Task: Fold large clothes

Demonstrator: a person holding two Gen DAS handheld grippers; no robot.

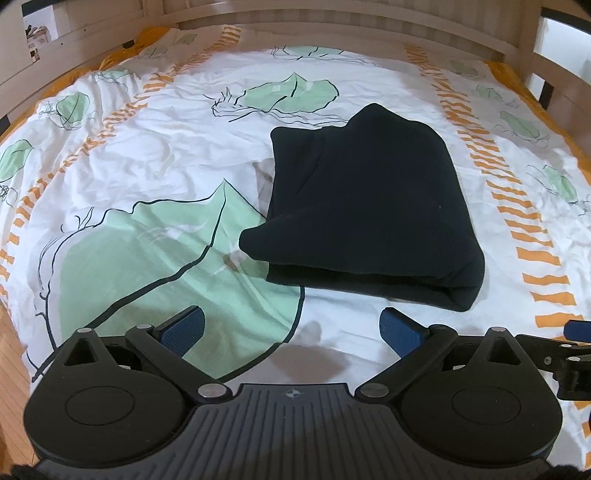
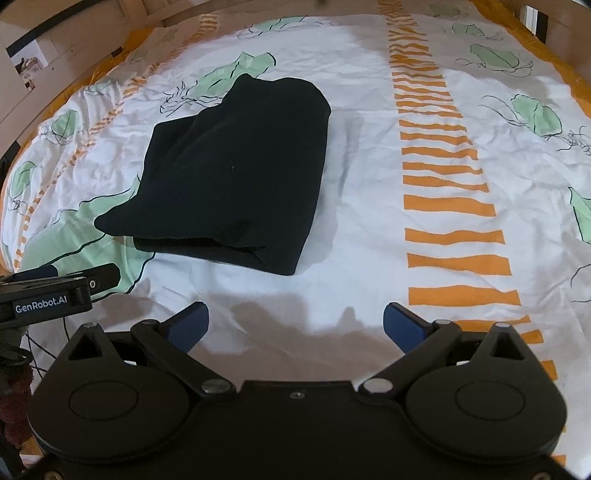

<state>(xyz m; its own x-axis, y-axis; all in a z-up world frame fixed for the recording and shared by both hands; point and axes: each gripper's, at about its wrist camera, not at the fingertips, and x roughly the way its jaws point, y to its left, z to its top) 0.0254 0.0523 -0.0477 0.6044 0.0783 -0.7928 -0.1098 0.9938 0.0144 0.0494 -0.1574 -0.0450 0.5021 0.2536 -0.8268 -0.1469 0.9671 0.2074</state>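
A black garment [image 1: 373, 206] lies folded into a thick, roughly rectangular stack on the bed, its folded edge toward me. The same garment [image 2: 236, 173] sits left of centre in the right wrist view. My left gripper [image 1: 291, 326] is open, hovering over the sheet just short of the garment's near edge, nothing between its blue pads. My right gripper [image 2: 295, 325] is open too, over bare sheet to the right of and nearer than the stack. Each gripper shows at the other view's edge: the right gripper [image 1: 576, 328], the left gripper [image 2: 55, 280].
The bed sheet [image 1: 147, 155] is white with green leaf prints and orange striped bands [image 2: 443, 177], somewhat wrinkled. A pale wooden bed frame [image 1: 332, 22] rings the far side and both sides. Wood floor [image 1: 14, 369] shows at the near left.
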